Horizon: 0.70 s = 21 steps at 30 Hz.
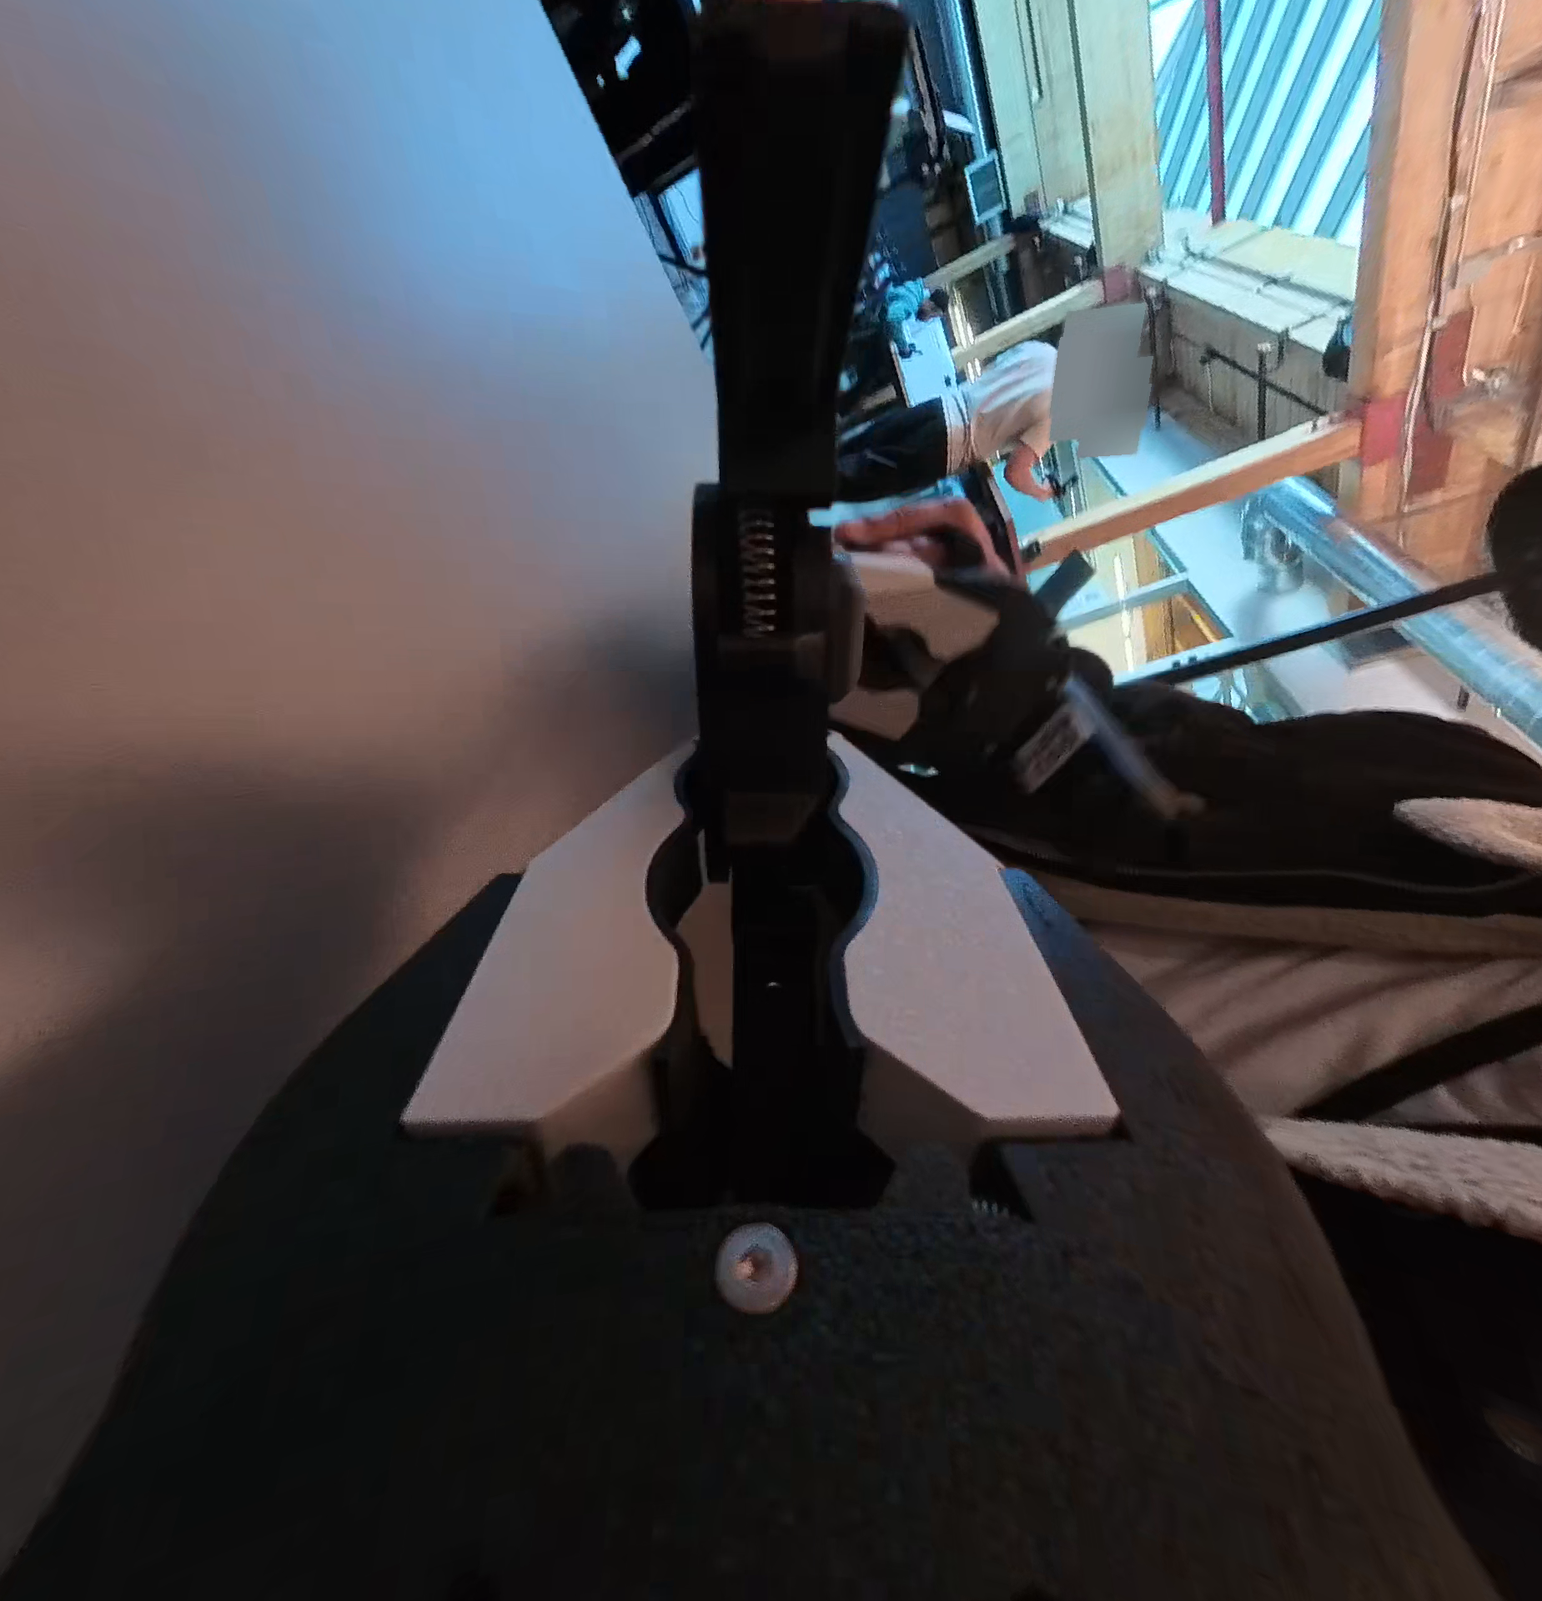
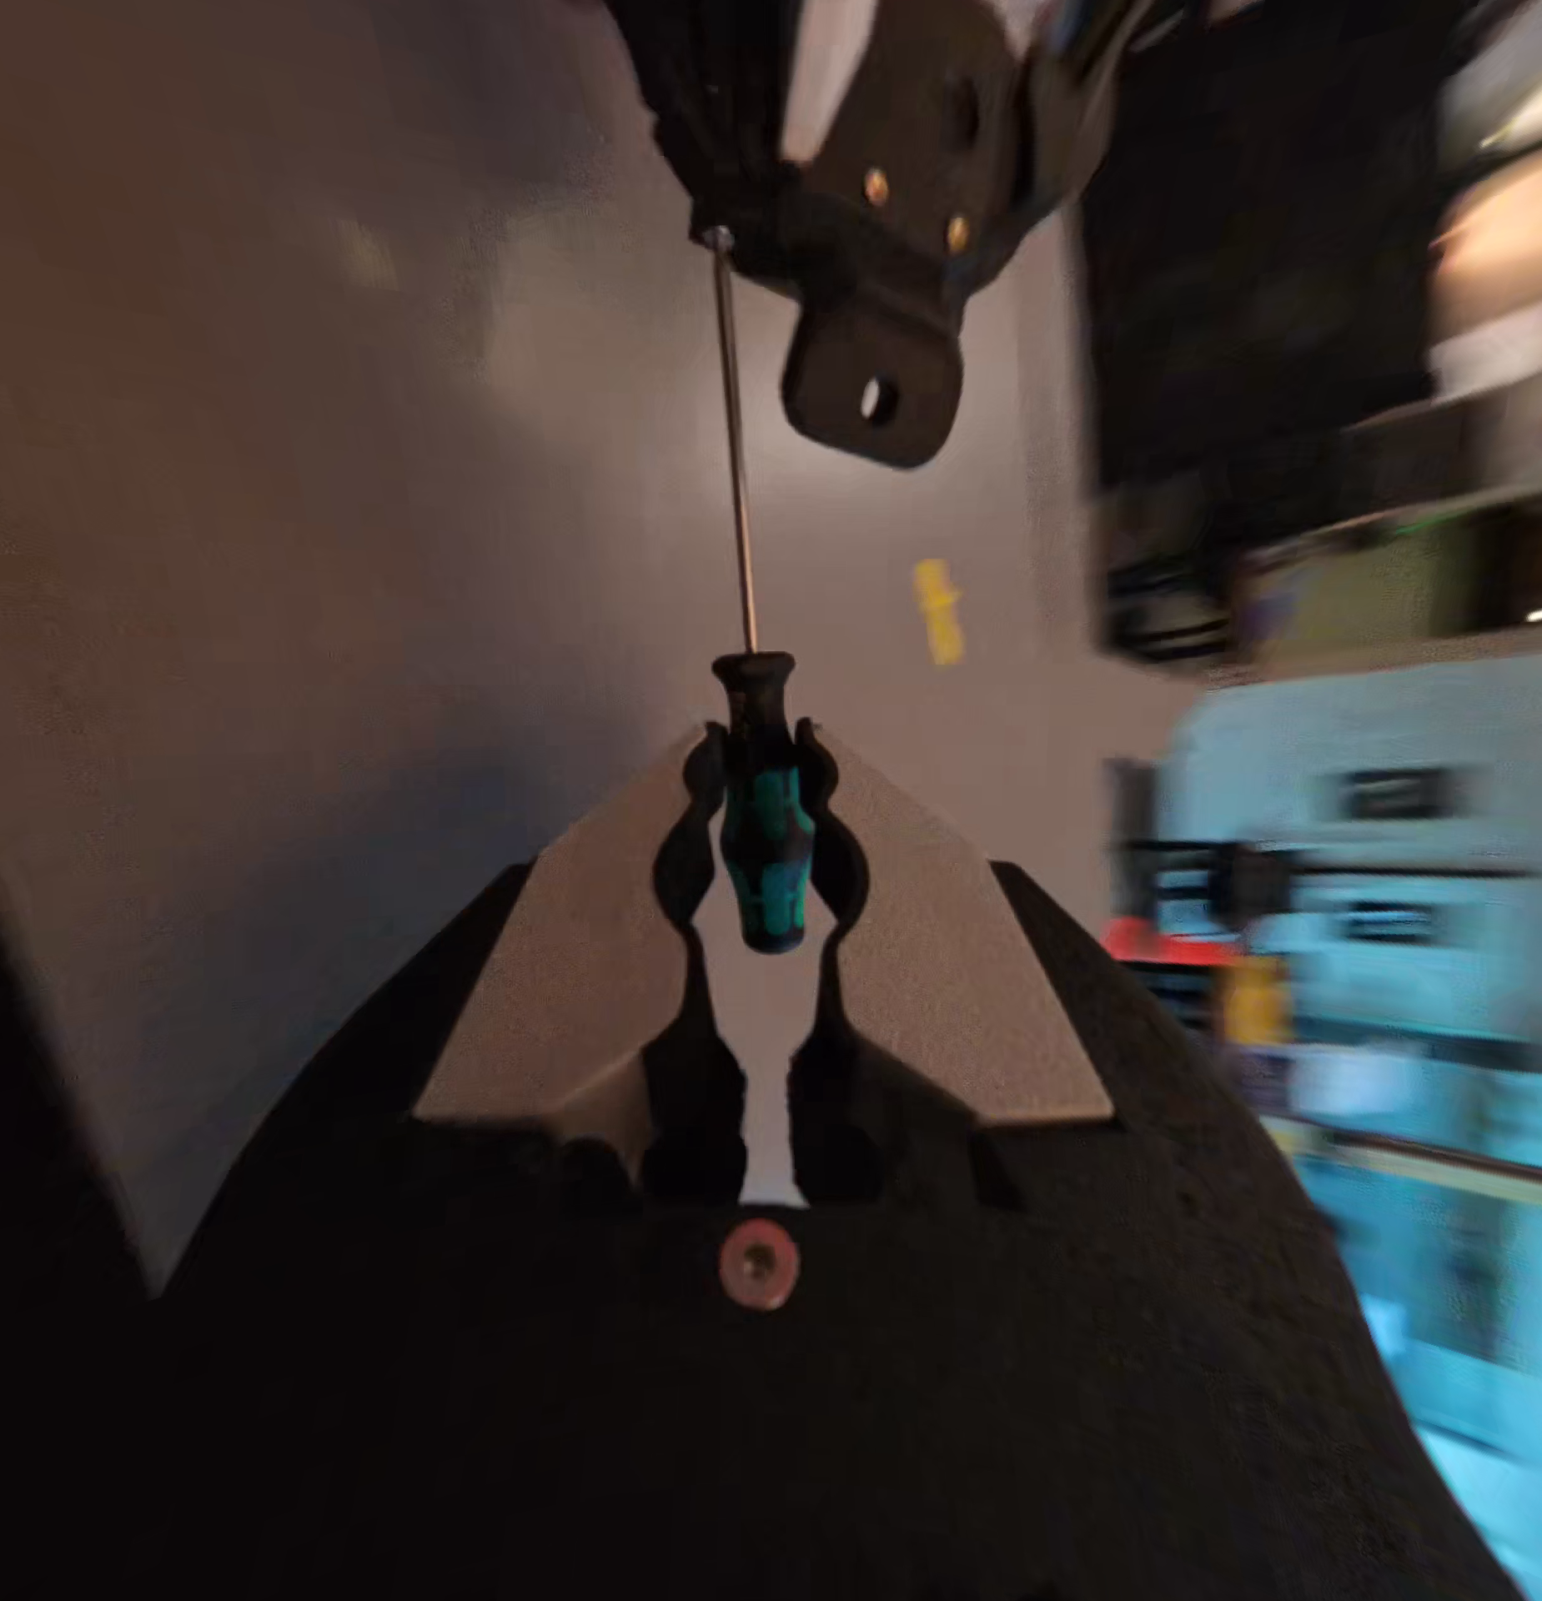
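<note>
In the left wrist view my left gripper [image 1: 763, 780] is shut on a black part [image 1: 771, 364], a long flat piece with a round hub and a small coil spring [image 1: 757, 576] on it. The part stands straight up between the fingers. In the right wrist view my right gripper [image 2: 760, 754] is shut on a screwdriver [image 2: 763, 832] with a black and green handle. Its thin steel shaft [image 2: 737, 450] points away from me, and its tip meets a screw [image 2: 715, 236] on the edge of the black part [image 2: 880, 286], which has brass inserts and a holed tab.
A plain grey surface [image 1: 316, 433] fills the left of both views. A gloved hand [image 1: 992, 641] holding the other gripper shows to the right in the left wrist view, and a person [image 1: 1001, 407] stands far off among wooden beams. A small yellow item [image 2: 939, 611] lies on the grey surface. There is about 10 centimetres between the tips of the two grippers.
</note>
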{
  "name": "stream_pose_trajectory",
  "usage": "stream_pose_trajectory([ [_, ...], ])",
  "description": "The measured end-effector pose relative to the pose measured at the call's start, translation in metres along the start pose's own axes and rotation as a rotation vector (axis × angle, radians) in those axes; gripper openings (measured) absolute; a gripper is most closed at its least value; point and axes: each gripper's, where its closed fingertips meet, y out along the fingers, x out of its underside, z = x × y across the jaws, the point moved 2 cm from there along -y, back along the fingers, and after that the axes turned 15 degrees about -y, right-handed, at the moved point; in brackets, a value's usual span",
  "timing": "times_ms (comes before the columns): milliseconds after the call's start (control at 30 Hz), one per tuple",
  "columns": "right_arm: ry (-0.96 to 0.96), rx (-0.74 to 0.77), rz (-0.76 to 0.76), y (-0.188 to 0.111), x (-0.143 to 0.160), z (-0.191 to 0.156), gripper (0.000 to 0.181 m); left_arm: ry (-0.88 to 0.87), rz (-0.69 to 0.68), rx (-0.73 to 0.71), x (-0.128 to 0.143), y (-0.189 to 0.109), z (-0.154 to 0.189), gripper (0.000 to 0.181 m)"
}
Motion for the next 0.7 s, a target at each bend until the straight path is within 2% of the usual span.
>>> stream_pose_trajectory([
  [33,-0.091,0.085,-0.011,0.001,-0.003,-0.001,0.015,-0.006,0.016,-0.018,-0.003,-0.003,-0.003,0.022],
  [67,-0.11,0.08,-0.007,0.003,-0.005,-0.007,0.015,0.011,0.015,-0.051,-0.003,-0.004,-0.008,0.022],
  [100,-0.052,-0.019,0.01,0.007,-0.008,-0.018,0.014,0.043,-0.004,-0.076,0.0,-0.003,-0.011,0.022],
  [200,0.394,-0.463,0.179,0.006,-0.016,-0.034,0.015,0.153,-0.047,-0.088,0.005,-0.005,-0.007,0.022],
  [233,0.578,-0.588,0.244,0.006,-0.015,-0.029,0.014,0.184,-0.064,-0.071,0.007,-0.005,-0.003,0.022],
  [300,0.907,-0.931,0.408,0.0,-0.017,-0.023,0.014,0.253,-0.091,-0.061,0.01,-0.007,0.003,0.022],
  [333,1.048,-1.042,0.47,0.002,-0.013,-0.017,0.014,0.285,-0.111,-0.065,0.011,-0.007,0.003,0.022],
  [400,1.283,-1.357,0.538,0.003,-0.01,-0.015,0.014,0.335,-0.148,-0.061,0.015,-0.006,0.005,0.022],
  [467,1.307,-1.409,0.509,0.016,-0.005,-0.021,0.015,0.343,-0.141,-0.09,0.012,-0.004,0.0,0.022],
  [533,1.203,-1.353,0.486,0.023,-0.007,-0.027,0.016,0.33,-0.135,-0.1,0.011,-0.006,-0.005,0.022],
  [567,1.152,-1.281,0.496,0.026,-0.008,-0.026,0.017,0.311,-0.118,-0.093,0.01,-0.009,-0.006,0.022],
  [633,1.044,-1.124,0.51,0.031,-0.007,-0.026,0.03,0.287,-0.1,-0.091,0.008,-0.013,-0.008,0.022],
  [700,0.955,-1.028,0.547,0.026,-0.011,-0.026,0.049,0.268,-0.095,-0.095,0.007,-0.014,-0.011,0.022],
])
